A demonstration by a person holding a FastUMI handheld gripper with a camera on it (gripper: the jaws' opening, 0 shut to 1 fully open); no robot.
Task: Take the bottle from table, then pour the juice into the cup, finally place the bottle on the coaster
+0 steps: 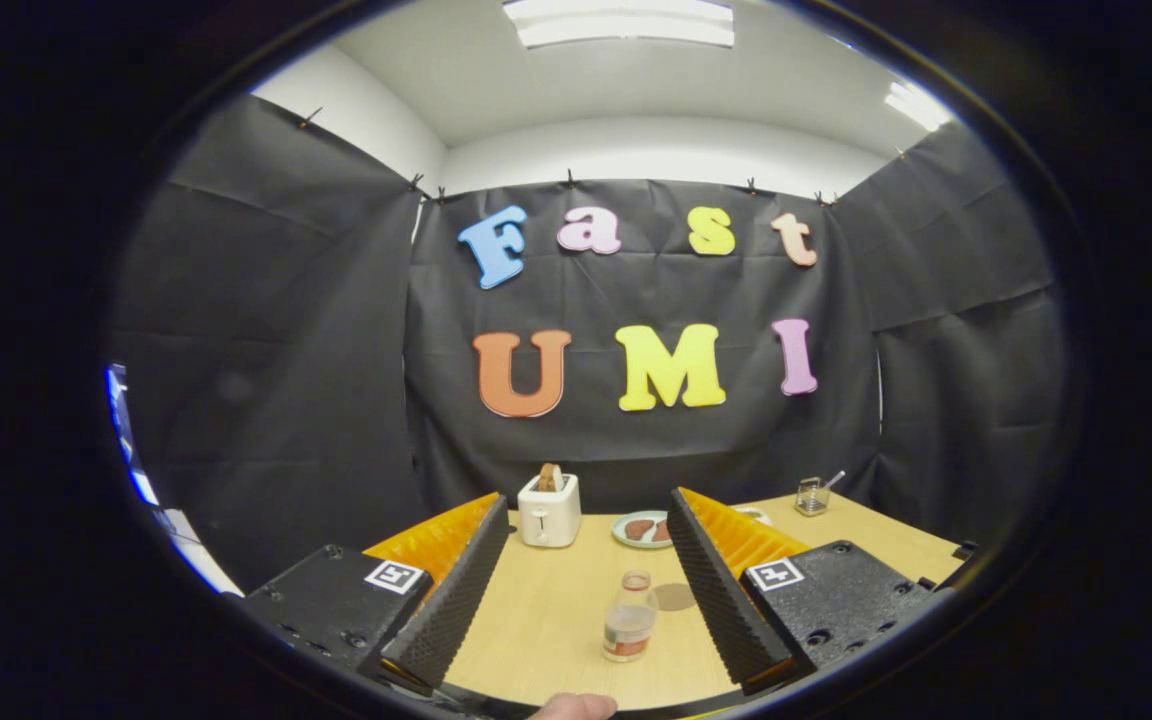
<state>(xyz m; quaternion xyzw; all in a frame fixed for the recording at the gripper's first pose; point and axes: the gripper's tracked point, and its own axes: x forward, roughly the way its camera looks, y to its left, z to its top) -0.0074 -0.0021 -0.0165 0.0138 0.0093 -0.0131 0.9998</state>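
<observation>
The hand-held gripper (584, 610) hangs above the near end of the worktop (546, 610) with its two fingers spread wide and nothing between the pads. The bottle (628, 618) stands upright on the worktop in the gap between the fingers, nearer the right one, touching neither. It is small and clear, with what looks like a reddish cap and a band of reddish drink low in it.

Just beyond the bottle, beside the right finger, lies a flat round brownish disc, most likely the coaster (675, 597). A small glass cup (812, 496) with a spoon or stick in it stands well apart at the far right of the worktop. It may be the pouring target, though I cannot be sure. A white toaster (549, 508) with a slice of bread in it and a plate (638, 529) of food sit at the far end.

The step in hand seems to be the first one, taking the bottle. To do it well, I would shift the gripper a little to the right so the bottle sits midway between the fingers. Then lower it and move forward until the pads flank the body below the neck, and close evenly. An off-centre close would likely push the light bottle sideways or tip it towards the coaster. A grip at mid-height should leave room to tilt it for pouring.
</observation>
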